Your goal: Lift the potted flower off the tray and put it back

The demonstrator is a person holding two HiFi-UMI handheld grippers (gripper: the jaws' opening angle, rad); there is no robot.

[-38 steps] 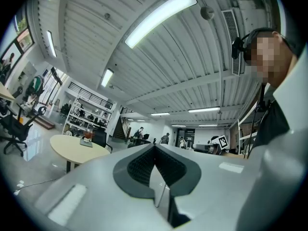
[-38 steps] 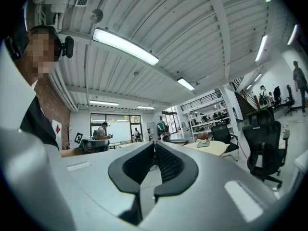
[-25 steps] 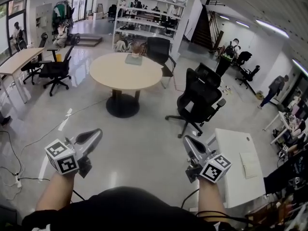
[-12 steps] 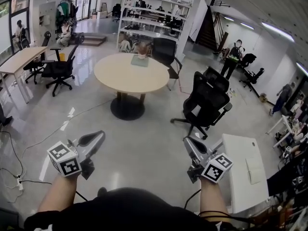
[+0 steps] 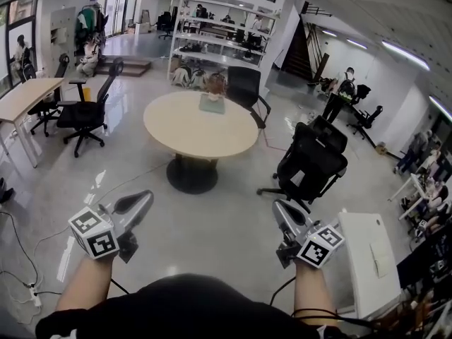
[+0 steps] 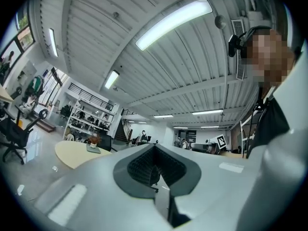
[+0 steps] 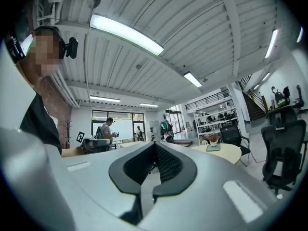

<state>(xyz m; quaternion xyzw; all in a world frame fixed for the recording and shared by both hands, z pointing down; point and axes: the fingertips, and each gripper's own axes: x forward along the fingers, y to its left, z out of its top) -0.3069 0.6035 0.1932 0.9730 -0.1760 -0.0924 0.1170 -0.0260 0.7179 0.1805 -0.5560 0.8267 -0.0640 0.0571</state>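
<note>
Round counter (image 5: 201, 126) at 12 o'clock, well apart from both hands. Black office chair (image 5: 311, 164) at 2 o'clock, just beside the counter. Left gripper (image 5: 140, 200) low at 7 o'clock, right gripper (image 5: 281, 209) at 5 o'clock; each has its fingers together, nothing between them. Grey tray (image 5: 210, 105) on the counter's far side. Potted flower (image 5: 215, 85) stands on the tray's far end.

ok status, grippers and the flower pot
Left gripper and right gripper shut, empty. Potted flower on its tray on the round table, far ahead, untouched. Black office chair stands right of the table.
</note>
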